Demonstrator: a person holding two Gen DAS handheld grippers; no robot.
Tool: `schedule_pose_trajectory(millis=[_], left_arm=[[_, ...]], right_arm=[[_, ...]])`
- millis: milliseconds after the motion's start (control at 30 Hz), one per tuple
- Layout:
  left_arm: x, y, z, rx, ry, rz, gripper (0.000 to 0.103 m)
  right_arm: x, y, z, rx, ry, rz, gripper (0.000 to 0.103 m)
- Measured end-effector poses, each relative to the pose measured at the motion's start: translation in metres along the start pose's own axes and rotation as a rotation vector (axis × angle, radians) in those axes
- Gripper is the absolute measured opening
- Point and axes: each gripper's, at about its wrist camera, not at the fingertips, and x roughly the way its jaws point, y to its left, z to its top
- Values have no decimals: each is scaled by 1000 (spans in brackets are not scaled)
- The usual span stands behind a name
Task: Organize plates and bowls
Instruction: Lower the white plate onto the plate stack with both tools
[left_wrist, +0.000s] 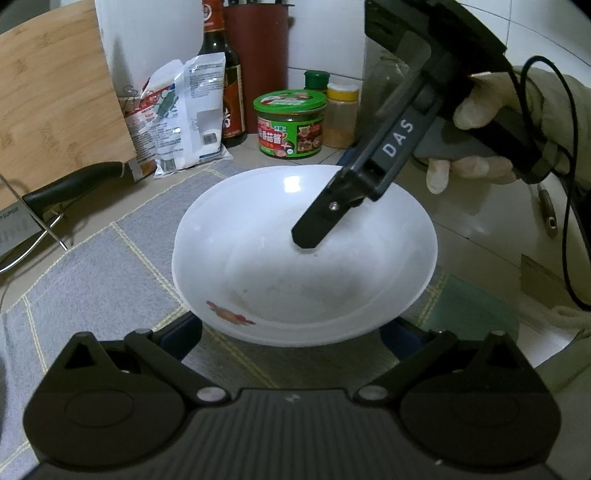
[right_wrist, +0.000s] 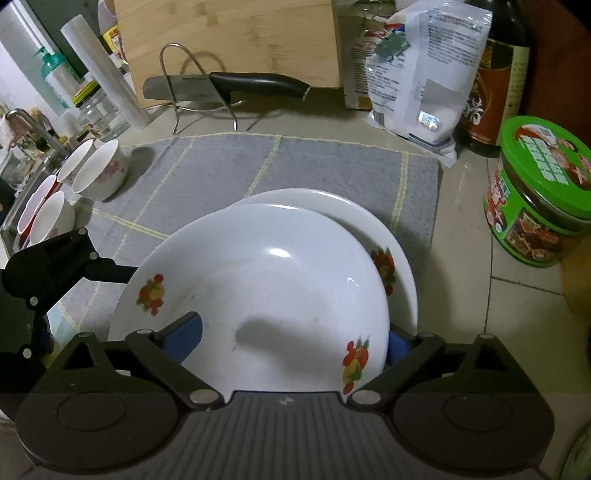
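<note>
Plates are two in the right wrist view: an upper plate (right_wrist: 258, 295) with fruit decals lies tilted, its rim raised toward the camera, over a lower plate (right_wrist: 369, 221) that rests flat on the grey mat (right_wrist: 295, 162). Both face upward; being round, they show no long axis. The right tongs (right_wrist: 291, 339) are opened wide, with one blue pad (right_wrist: 184, 336) above the near rim of the upper plate and the other beside its right edge; whether the pads touch the plate, I cannot tell.

From the left wrist view, only one white plate (left_wrist: 303, 258) is seen clearly, hollow side up, on the mat (left_wrist: 92, 266). The left tongs (left_wrist: 291, 332) are also spread apart, one finger at each side of the near rim, and contact is not clear. The right tongs (left_wrist: 314, 229) reach down over the plate from the upper right, held by a gloved hand (left_wrist: 480, 140).

Four small cups (right_wrist: 99, 173) lie on their sides at the left edge of the surface (right_wrist: 472, 221), near the sink. Behind the mat stand a knife (right_wrist: 229, 86) on a wire rack, a bamboo cutting board (right_wrist: 229, 40), one green tin (right_wrist: 543, 192), a dark sauce bottle (right_wrist: 495, 74) and a white bag (right_wrist: 417, 74).
</note>
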Motion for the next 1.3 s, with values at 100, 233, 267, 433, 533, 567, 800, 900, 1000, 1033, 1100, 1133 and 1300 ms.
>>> schedule_pose_trajectory(millis=[100, 233, 267, 433, 533, 567, 800, 900, 1000, 1033, 1100, 1133, 1300], left_arm=[[2, 1, 0, 11, 1, 5, 101], [5, 1, 1, 18, 4, 6, 101], [5, 2, 1, 18, 4, 5, 101], [6, 3, 2, 24, 4, 9, 101], [5, 3, 2, 33, 0, 11, 101], [6, 3, 2, 36, -2, 11, 101], [7, 2, 3, 59, -15, 8, 102], [7, 2, 3, 63, -21, 3, 102], [6, 2, 3, 64, -27, 0, 102], [6, 2, 3, 64, -29, -1, 102], [5, 2, 3, 65, -33, -3, 102], [5, 2, 2, 66, -36, -2, 102], [6, 4, 1, 53, -37, 1, 102]], right_arm=[[-1, 0, -2, 1, 3, -4, 100], [-3, 1, -4, 6, 7, -10, 101], [-3, 1, -5, 7, 8, -11, 101], [-6, -1, -5, 30, 7, -5, 103], [-7, 0, -5, 34, 7, -14, 103], [-7, 1, -5, 33, 6, -20, 103], [-12, 5, -7, 32, 9, -48, 103], [-13, 6, -8, 30, 11, -58, 103], [-13, 8, -8, 27, 14, -68, 103], [-13, 9, -9, 27, 15, -70, 103], [-13, 9, -9, 26, 17, -74, 103], [-13, 10, -10, 26, 17, -76, 103], [-14, 11, -10, 28, 18, -85, 103]])
